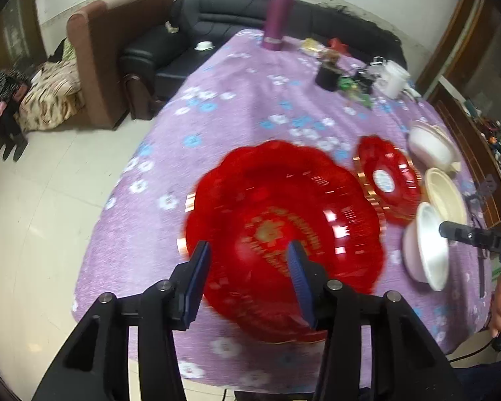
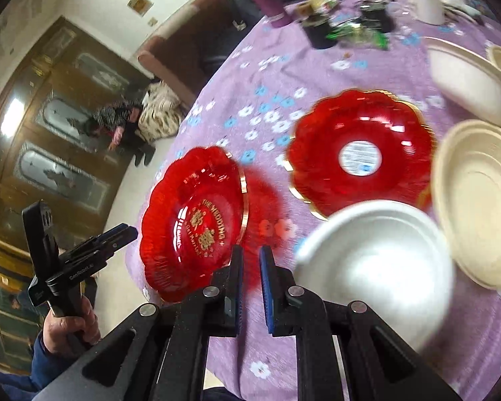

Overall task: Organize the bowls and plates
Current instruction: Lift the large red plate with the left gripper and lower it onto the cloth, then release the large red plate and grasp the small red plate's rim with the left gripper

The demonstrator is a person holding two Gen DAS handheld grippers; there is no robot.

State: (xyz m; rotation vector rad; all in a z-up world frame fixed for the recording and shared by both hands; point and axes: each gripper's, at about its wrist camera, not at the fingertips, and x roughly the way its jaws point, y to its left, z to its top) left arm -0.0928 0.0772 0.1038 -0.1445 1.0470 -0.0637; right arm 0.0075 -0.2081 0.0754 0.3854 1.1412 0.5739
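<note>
A red scalloped plate with gold lettering [image 1: 284,234] hangs tilted above the purple tablecloth; my left gripper [image 1: 250,267] is shut on its near rim. It also shows in the right wrist view [image 2: 190,220], with its red shadow beside it. A second red plate with a white sticker [image 2: 360,157] lies on the cloth further back. My right gripper [image 2: 251,267] has its jaws nearly closed, beside the rim of a white bowl [image 2: 374,267]; whether it holds the bowl is unclear. A cream bowl [image 2: 477,200] and another white bowl [image 2: 467,80] sit to the right.
The round table [image 1: 237,107] carries a purple flask [image 1: 279,16], a black cup [image 1: 327,78], snack packets and a white mug [image 1: 395,80] at the far side. A black sofa and brown armchair stand beyond. The table's near edge drops to a tiled floor.
</note>
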